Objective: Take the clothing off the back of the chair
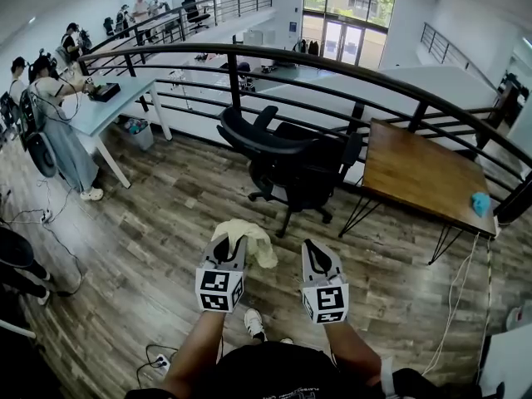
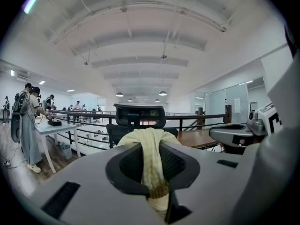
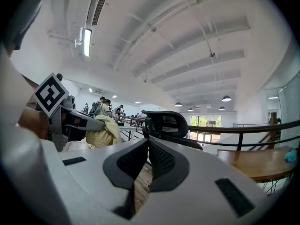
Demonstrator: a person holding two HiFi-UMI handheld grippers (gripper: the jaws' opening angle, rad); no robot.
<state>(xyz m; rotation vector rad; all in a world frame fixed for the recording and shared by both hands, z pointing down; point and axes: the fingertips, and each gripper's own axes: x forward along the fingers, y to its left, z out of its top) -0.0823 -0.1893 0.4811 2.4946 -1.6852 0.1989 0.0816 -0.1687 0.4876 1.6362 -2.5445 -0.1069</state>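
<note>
A black office chair stands by the railing, its back bare in the head view. The clothing, a pale yellow garment, hangs clear of the chair in front of me. My left gripper is shut on it. In the left gripper view the cloth runs between the jaws and drapes over their far end, with the chair's headrest behind. My right gripper is just to the right, shut and holding nothing. In its own view the right gripper has its jaws together, with the garment to the left and the chair ahead.
A black railing curves behind the chair. A wooden table with a teal object stands at the right. At the left, people stand by a white table. Cables lie on the wood floor.
</note>
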